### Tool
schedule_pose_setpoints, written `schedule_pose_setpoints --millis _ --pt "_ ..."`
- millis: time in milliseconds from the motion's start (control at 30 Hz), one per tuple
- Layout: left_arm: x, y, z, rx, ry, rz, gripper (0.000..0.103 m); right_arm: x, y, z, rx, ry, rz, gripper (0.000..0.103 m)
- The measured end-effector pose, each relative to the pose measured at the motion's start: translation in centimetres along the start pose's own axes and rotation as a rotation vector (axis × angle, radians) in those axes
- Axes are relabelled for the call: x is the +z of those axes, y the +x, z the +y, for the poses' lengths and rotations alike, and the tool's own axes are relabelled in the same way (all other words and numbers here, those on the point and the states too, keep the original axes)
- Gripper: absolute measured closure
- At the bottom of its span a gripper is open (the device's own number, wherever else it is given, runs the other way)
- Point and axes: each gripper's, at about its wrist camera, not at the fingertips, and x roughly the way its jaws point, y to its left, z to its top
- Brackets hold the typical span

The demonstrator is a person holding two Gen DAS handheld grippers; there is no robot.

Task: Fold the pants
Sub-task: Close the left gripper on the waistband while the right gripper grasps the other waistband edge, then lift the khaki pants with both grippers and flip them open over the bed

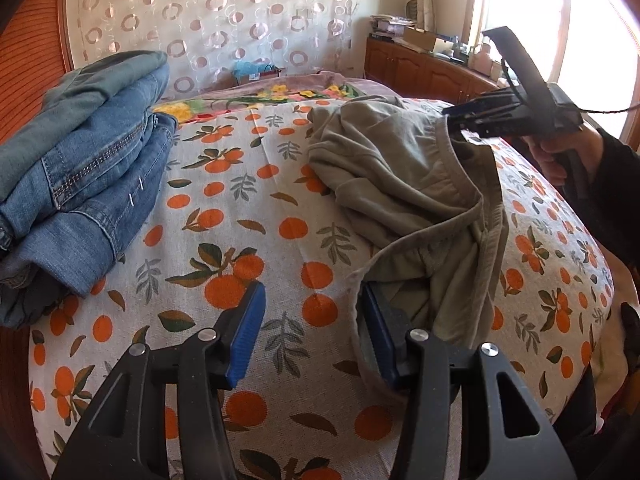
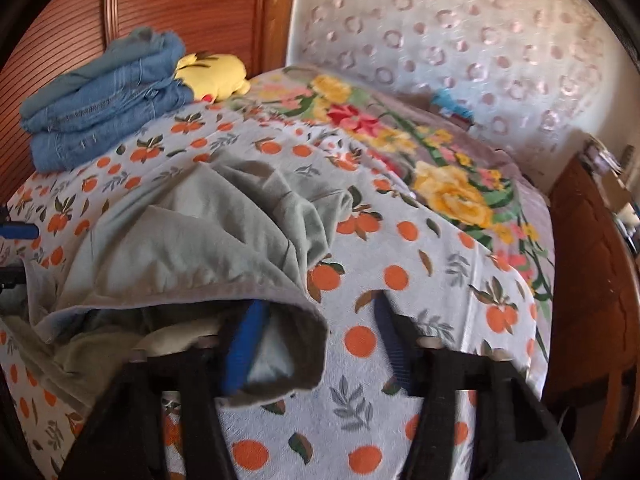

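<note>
Crumpled khaki pants (image 1: 400, 184) (image 2: 192, 232) lie on the orange-print bed sheet (image 1: 280, 200). My left gripper (image 1: 312, 292) is open at their near edge. Its right finger sits under the pants' hem and bare sheet shows between the pads. My right gripper (image 1: 452, 120) is at the far side of the pants, where the elastic waistband rises to its tip. In the right wrist view this gripper (image 2: 320, 300) has its jaws apart. The waistband hem is draped over its left finger and hangs between the pads. A hand (image 1: 552, 160) holds its grip.
A stack of folded blue jeans (image 1: 88, 160) (image 2: 104, 112) sits at the bed's left by the wooden headboard (image 2: 180, 0). A yellow plush (image 2: 212, 72) lies behind it. A floral blanket (image 2: 440, 184) covers the far part. A wooden cabinet (image 1: 420, 68) stands right of the bed.
</note>
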Motion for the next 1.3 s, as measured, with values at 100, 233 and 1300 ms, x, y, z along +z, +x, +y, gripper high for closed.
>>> schedule_pose_setpoints --millis 100,233,1300 --pt "-0.1 -0.2 0.0 -0.001 -0.001 0.001 0.052 0.5 -1.7 -0.6 0.045 0.018 -0.042 0.098" --pt "-0.5 -0.2 -0.5 0.005 0.007 0.006 0.052 0.6 -5.5 -0.7 0.014 0.032 -0.13 0.099" --pt "-3.2 -2.8 -7.7 -0.046 0.092 0.022 0.053 -6.8 -19.9 5.0 -0.346 0.266 -0.298 0.099"
